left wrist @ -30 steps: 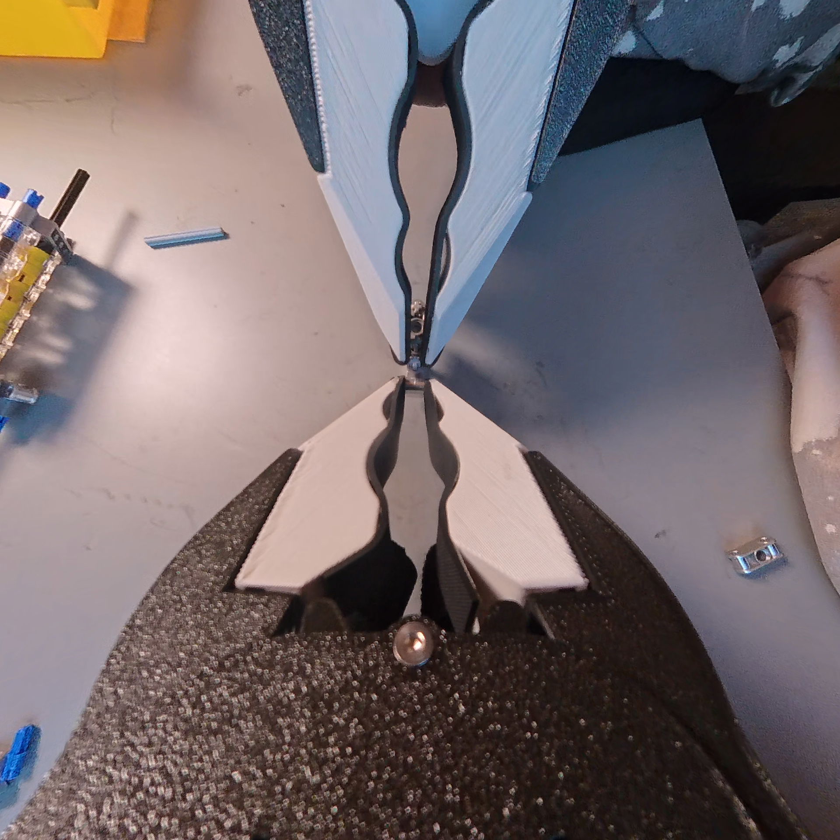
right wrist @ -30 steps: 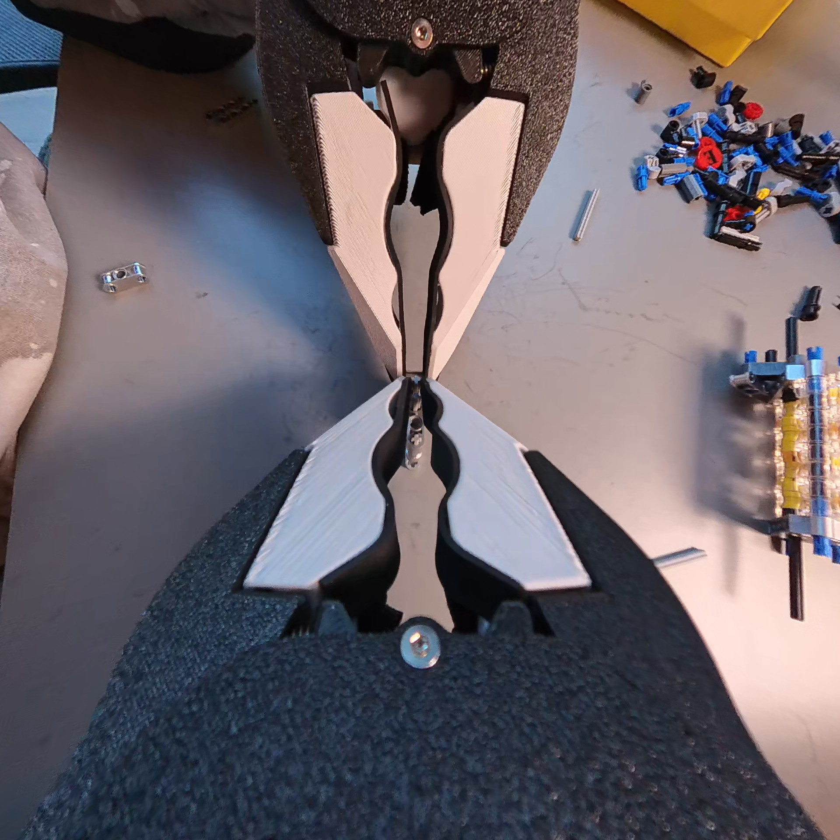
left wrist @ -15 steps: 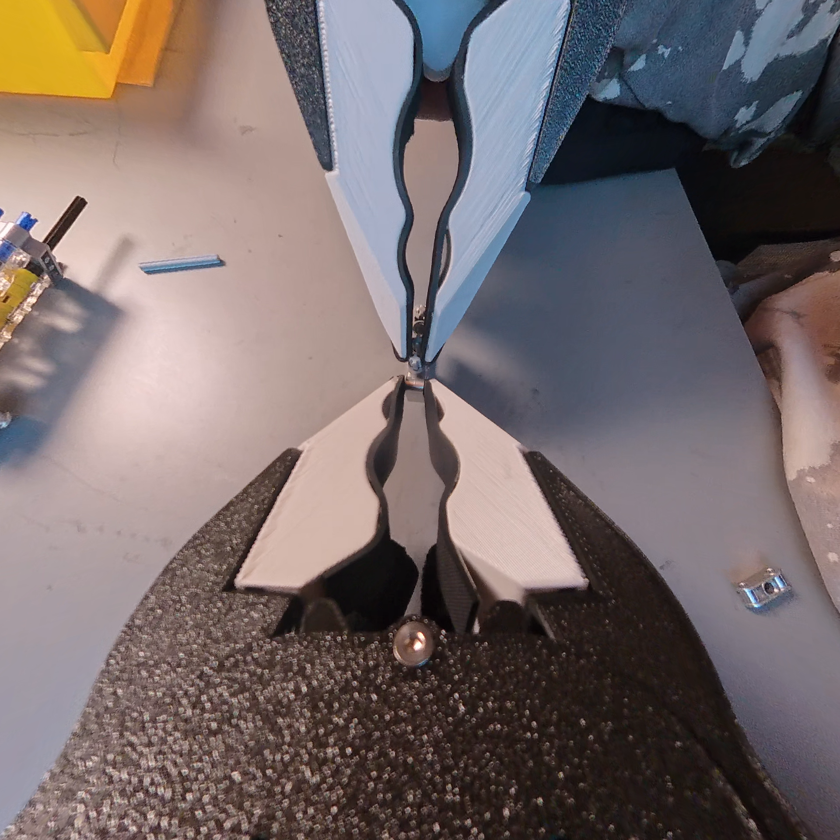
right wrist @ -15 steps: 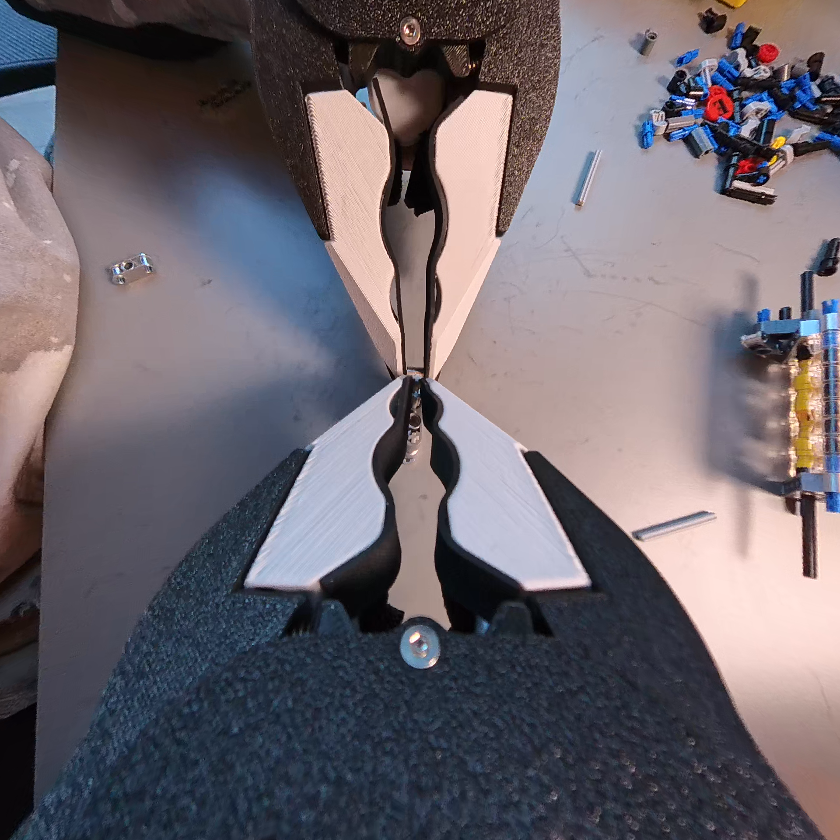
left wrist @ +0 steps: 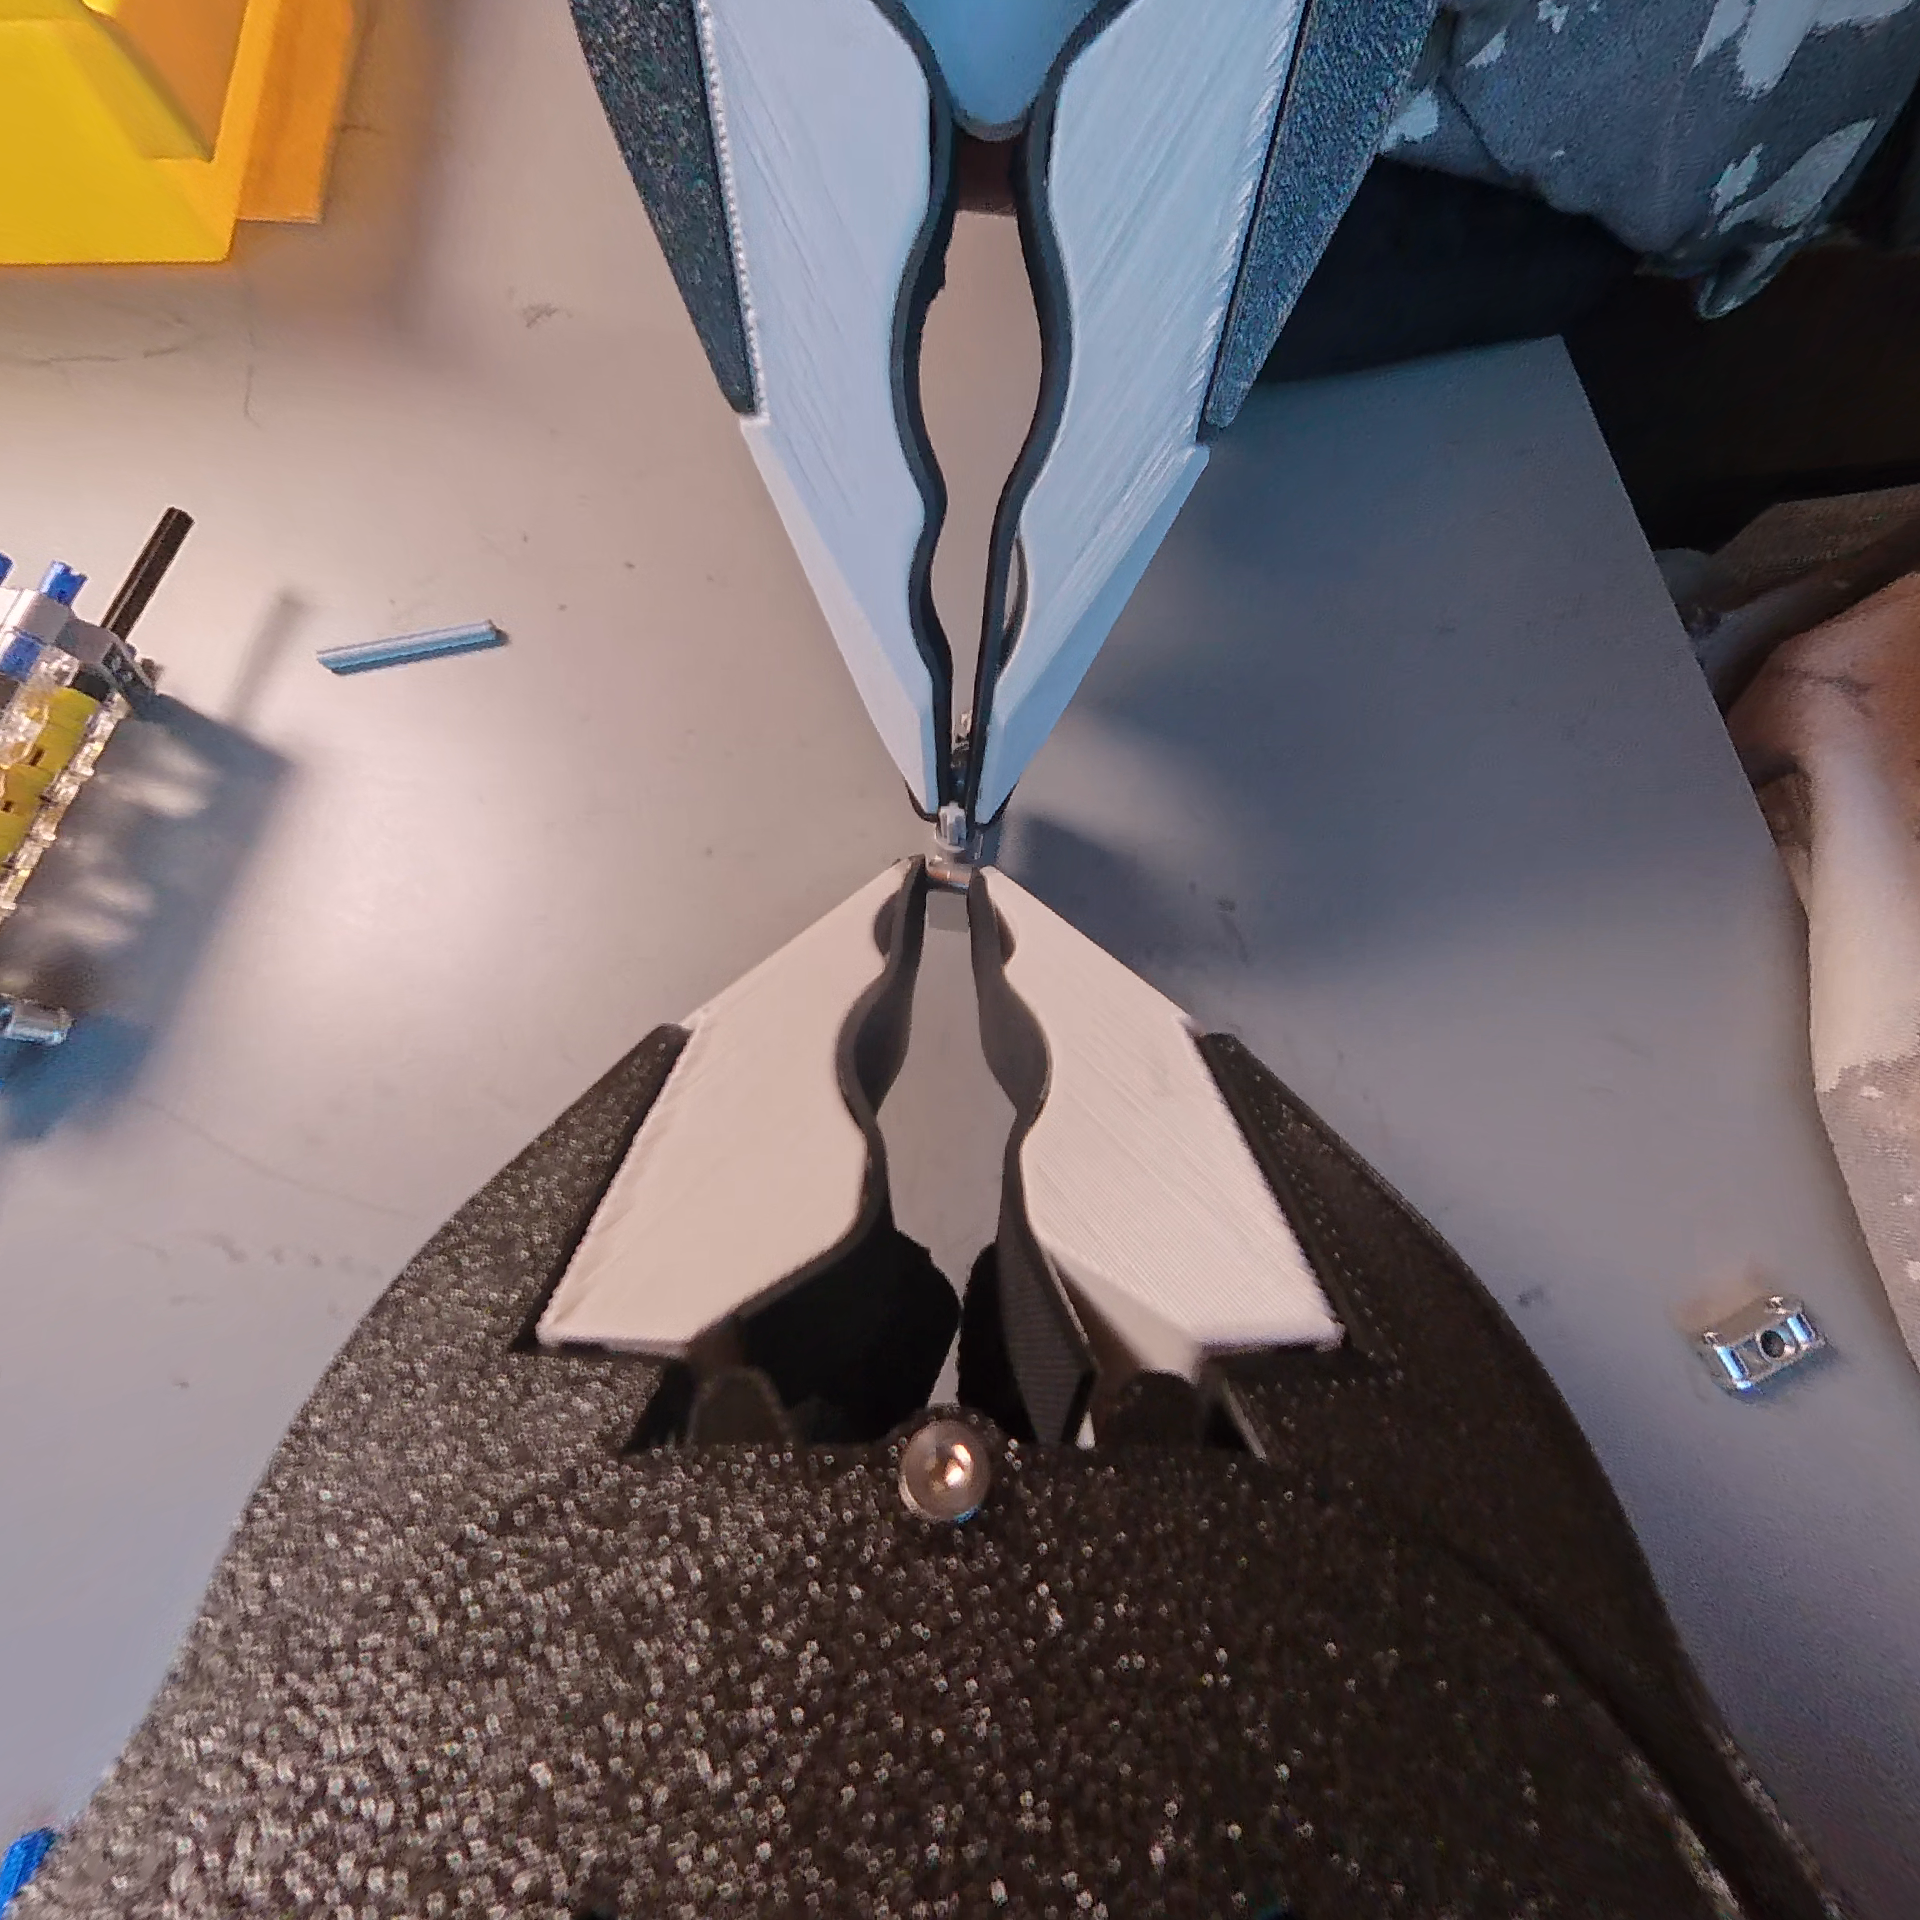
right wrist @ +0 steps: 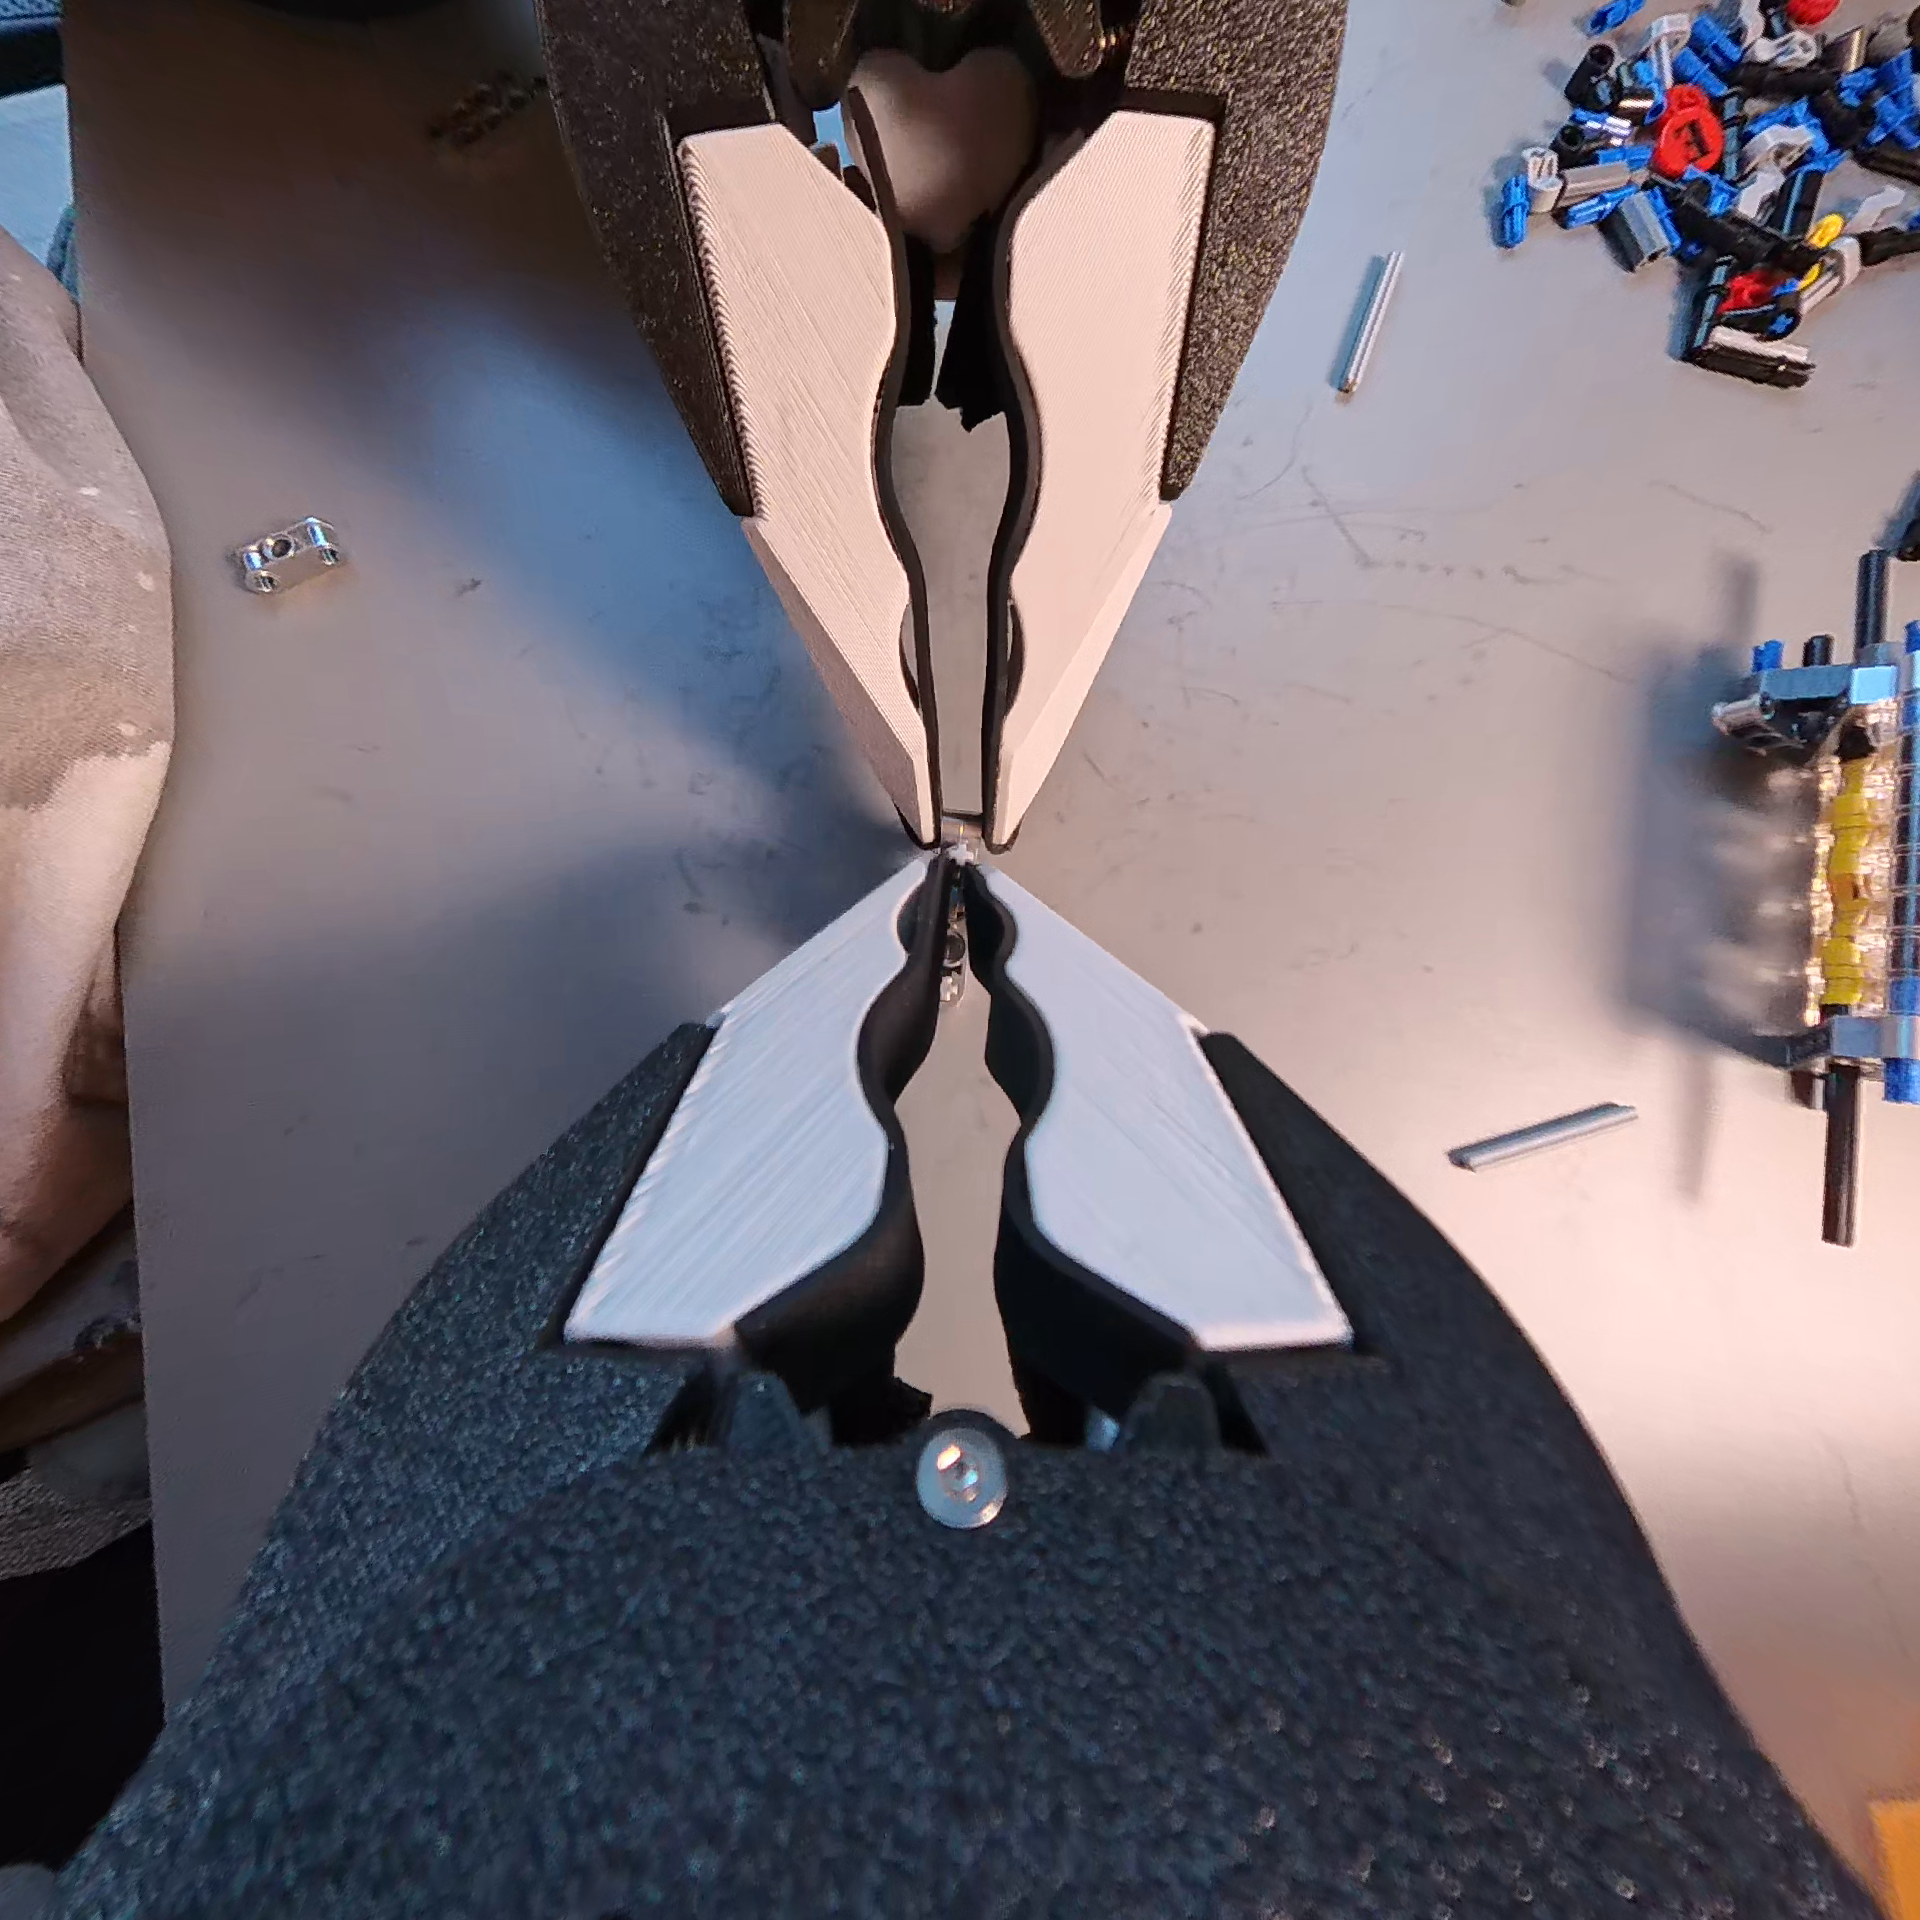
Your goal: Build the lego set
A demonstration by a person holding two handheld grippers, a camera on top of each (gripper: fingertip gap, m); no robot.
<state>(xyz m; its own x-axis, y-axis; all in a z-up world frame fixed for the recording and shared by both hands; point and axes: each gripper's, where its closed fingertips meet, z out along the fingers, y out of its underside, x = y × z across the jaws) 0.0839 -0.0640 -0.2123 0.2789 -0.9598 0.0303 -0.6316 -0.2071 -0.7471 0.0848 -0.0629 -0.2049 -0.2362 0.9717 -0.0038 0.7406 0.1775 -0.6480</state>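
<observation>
Two grippers tip to tip above grey table (left wrist: 1351,831): left gripper (left wrist: 945,871) nearly closed on small silver piece (left wrist: 948,868); right gripper (right wrist: 954,875) pinching slim silver connector (right wrist: 952,945), ends aligned as if for mating

Small silver part (left wrist: 948,844) between meeting tips — too small to identify.

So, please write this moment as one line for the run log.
left gripper: shut on small metal piece | right gripper: shut on small silver part | tips meet above grey table | loose silver connector lies aside
</observation>
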